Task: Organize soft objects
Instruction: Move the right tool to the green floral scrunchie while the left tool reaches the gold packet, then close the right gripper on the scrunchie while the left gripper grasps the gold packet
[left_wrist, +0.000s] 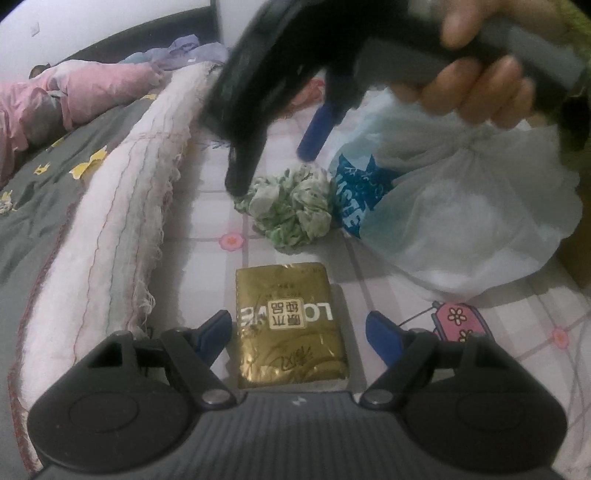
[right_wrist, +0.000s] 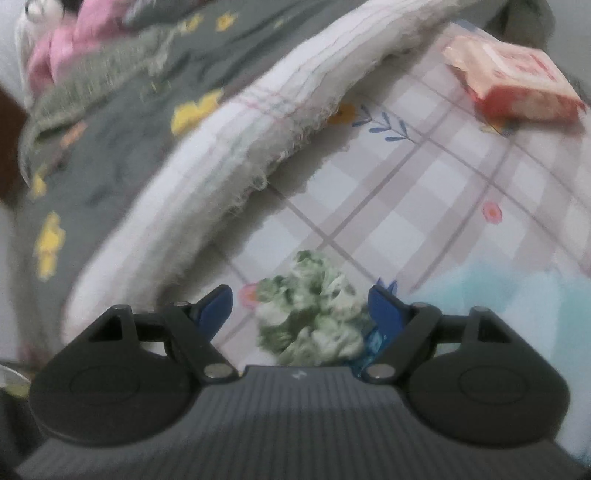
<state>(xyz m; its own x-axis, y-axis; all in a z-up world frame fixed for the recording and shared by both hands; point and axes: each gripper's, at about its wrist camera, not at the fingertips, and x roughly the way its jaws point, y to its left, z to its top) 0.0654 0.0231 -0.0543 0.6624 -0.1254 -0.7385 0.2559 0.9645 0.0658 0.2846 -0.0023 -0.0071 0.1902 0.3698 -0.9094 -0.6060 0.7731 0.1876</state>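
A gold foil tissue pack (left_wrist: 291, 325) lies on the checked sheet between the blue fingertips of my left gripper (left_wrist: 299, 328), which stands open around it, pads apart from its sides. Beyond it sits a crumpled green-and-white cloth (left_wrist: 295, 205), with my right gripper (left_wrist: 273, 166) coming down over it, a hand (left_wrist: 476, 88) on its handle. In the right wrist view the same green-and-white cloth (right_wrist: 314, 314) lies between the spread fingers of my right gripper (right_wrist: 301, 306), which is open; its right pad is close to the cloth.
A white plastic bag (left_wrist: 461, 206) with blue print lies right of the cloth. A frayed white blanket roll (left_wrist: 122, 236) and grey quilt (left_wrist: 44, 206) run along the left. A pink-and-red packet (right_wrist: 517, 85) lies farther off on the checked sheet (right_wrist: 424, 192). Pink bedding (left_wrist: 74, 96) lies at the back.
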